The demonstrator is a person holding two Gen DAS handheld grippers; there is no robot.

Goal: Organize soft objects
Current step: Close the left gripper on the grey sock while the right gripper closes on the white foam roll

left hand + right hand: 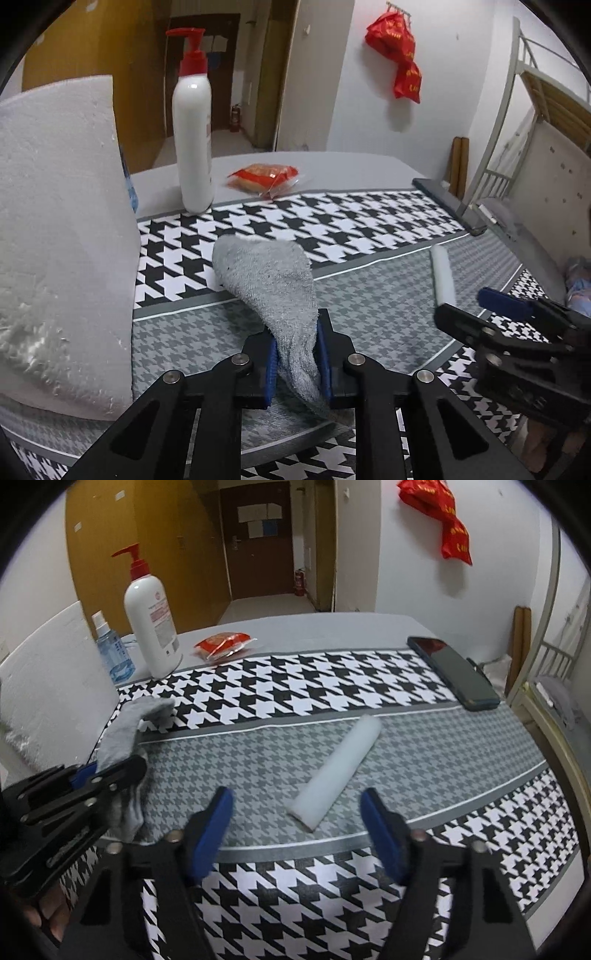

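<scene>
A grey sock (273, 284) lies partly lifted off the houndstooth cloth, its cuff end pinched between the blue pads of my left gripper (298, 363), which is shut on it. In the right wrist view the same sock (122, 731) hangs from that gripper (96, 772) at the left. A white foam roll (338, 771) lies diagonally on the grey band of the cloth. My right gripper (297, 814) stands open, its pads apart on either side of the roll's near end without touching it. The roll (443, 275) also shows at the right in the left wrist view.
A large white foam block (55, 240) fills the left side. A white pump bottle (151, 624), a blue spray bottle (112, 653) and a red snack packet (223, 644) stand at the back. A dark phone (452, 672) lies at the far right edge. A bed frame (517, 147) stands beyond.
</scene>
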